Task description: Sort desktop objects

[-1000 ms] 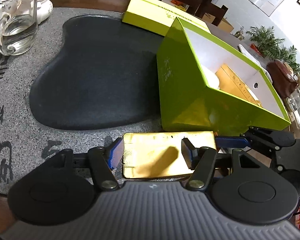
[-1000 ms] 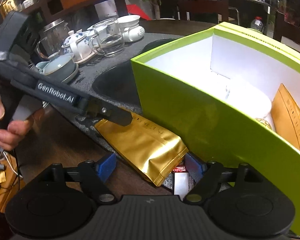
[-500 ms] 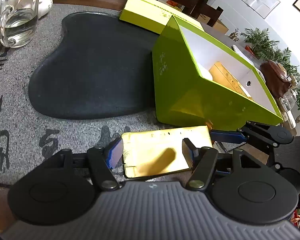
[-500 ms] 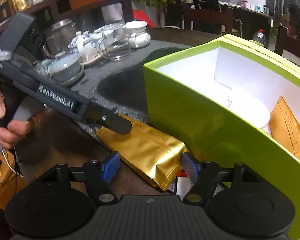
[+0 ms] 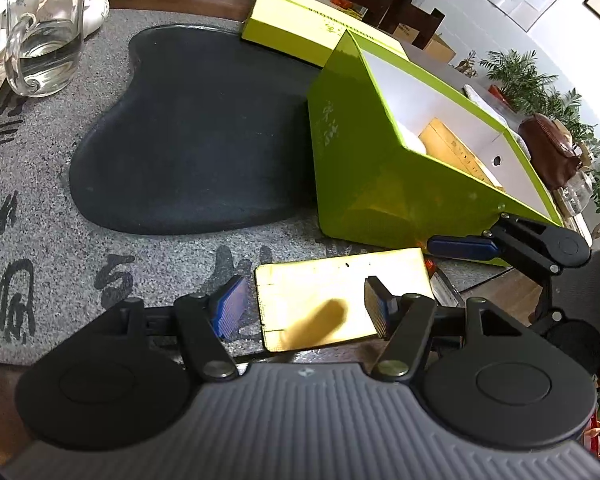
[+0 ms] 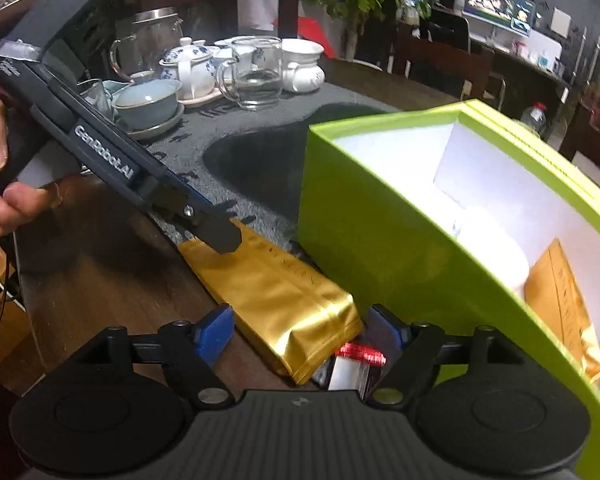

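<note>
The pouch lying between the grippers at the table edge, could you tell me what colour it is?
Shiny gold. The pouch shows best in the right wrist view.

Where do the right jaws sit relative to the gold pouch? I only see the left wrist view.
Observer: The right gripper straddles the gold pouch's sealed end. Its jaws are opening, with the pads clear of the foil.
Operator: What's the sliver past the pouch's right corner?
Observer: A small red-and-white packet, lying right beside that corner, close to the green box.
</note>
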### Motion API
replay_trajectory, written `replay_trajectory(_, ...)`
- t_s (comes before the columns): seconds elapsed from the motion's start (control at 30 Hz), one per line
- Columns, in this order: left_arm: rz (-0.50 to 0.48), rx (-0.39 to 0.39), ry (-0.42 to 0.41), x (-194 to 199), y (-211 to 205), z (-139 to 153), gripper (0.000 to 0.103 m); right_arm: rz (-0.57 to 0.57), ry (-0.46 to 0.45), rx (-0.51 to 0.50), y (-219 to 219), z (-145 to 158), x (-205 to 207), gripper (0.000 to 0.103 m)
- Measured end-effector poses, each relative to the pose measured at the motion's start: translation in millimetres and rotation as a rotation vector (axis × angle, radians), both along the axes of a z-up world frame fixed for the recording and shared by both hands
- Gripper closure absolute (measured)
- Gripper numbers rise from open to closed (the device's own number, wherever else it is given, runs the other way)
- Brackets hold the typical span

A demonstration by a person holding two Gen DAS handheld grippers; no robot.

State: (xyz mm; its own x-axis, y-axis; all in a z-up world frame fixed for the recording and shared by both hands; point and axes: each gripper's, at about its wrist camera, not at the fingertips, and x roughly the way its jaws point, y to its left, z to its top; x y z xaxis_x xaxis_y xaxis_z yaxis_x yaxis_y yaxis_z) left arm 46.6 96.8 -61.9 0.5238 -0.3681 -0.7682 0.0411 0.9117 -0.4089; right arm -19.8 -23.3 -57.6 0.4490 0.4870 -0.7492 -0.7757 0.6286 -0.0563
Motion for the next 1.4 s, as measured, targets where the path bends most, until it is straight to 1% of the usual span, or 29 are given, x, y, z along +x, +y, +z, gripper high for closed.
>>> replay_trajectory(0.13,-0.014,0.003,0.004,1.3,-2.7,-1.2,0.039,0.030,-0.004,0.000,5.4,0.0,2.2,0.026)
replay_trajectory(0.27,-0.031,0.032,0.001,0.0,-4.1,-0.3,0.039,0.047,0.022,-0.003,9.0,-1.7,1.3,0.026)
replay_trajectory(0.4,-0.030,0.025,0.002,-0.5,-1.3,-1.2,0.039,0.112,0.048,-0.022,11.1,3.6,-6.6,0.027)
replay_trajectory(0.47,-0.030,0.028,0.002,-0.3,-1.9,-0.9,0.039,0.140,0.044,-0.040,14.2,4.1,-9.3,0.027)
replay_trajectory(0.57,-0.020,0.024,0.007,-0.1,-1.2,-0.5,0.039,0.150,0.020,-0.064,21.4,0.6,-9.1,0.027)
replay_trajectory(0.63,-0.012,0.023,0.005,-1.2,1.5,0.9,0.039,0.154,0.013,-0.077,25.5,-2.4,-8.8,0.031)
replay_trajectory(0.67,-0.009,0.025,0.003,-2.1,3.1,2.0,0.039,0.156,0.015,-0.081,27.0,-3.4,-8.7,0.036)
replay_trajectory(0.7,-0.004,0.026,0.001,-2.9,4.8,3.3,0.039,0.155,0.021,-0.080,27.5,-3.8,-8.5,0.037)
replay_trajectory(0.73,0.001,0.024,-0.002,-4.0,6.7,4.7,0.039,0.150,0.033,-0.072,26.5,-3.3,-7.2,0.037)
replay_trajectory(0.77,0.008,0.021,-0.005,-5.1,8.7,6.0,0.039,0.145,0.045,-0.063,25.4,-2.8,-5.8,0.041)
replay_trajectory(0.83,0.019,0.009,-0.009,-7.4,12.5,7.7,0.039,0.122,0.087,-0.031,19.7,-0.7,-1.2,0.042)
replay_trajectory(0.93,0.037,-0.014,0.009,-9.2,15.5,6.1,0.035,0.053,0.181,0.059,7.0,0.5,11.0,0.043)
replay_trajectory(1.1,0.046,-0.049,0.026,-10.0,13.9,2.0,0.035,-0.031,0.308,0.212,-14.6,-4.0,23.0,0.044)
replay_trajectory(1.2,0.057,-0.075,0.046,-6.1,11.6,-2.1,0.036,-0.051,0.344,0.268,-23.1,-8.1,22.3,0.045)
replay_trajectory(1.27,0.059,-0.086,0.050,-3.7,8.6,-3.2,0.036,-0.056,0.352,0.285,-25.9,-10.3,20.9,0.045)
replay_trajectory(1.33,0.058,-0.100,0.060,-1.2,5.5,-4.2,0.041,-0.060,0.357,0.297,-28.0,-11.4,18.3,0.045)
replay_trajectory(1.37,0.056,-0.110,0.069,-0.4,4.1,-5.0,0.049,-0.060,0.358,0.301,-28.4,-12.1,17.4,0.045)
replay_trajectory(1.4,0.054,-0.120,0.078,0.4,2.7,-5.9,0.054,-0.059,0.357,0.302,-28.8,-11.9,15.9,0.045)
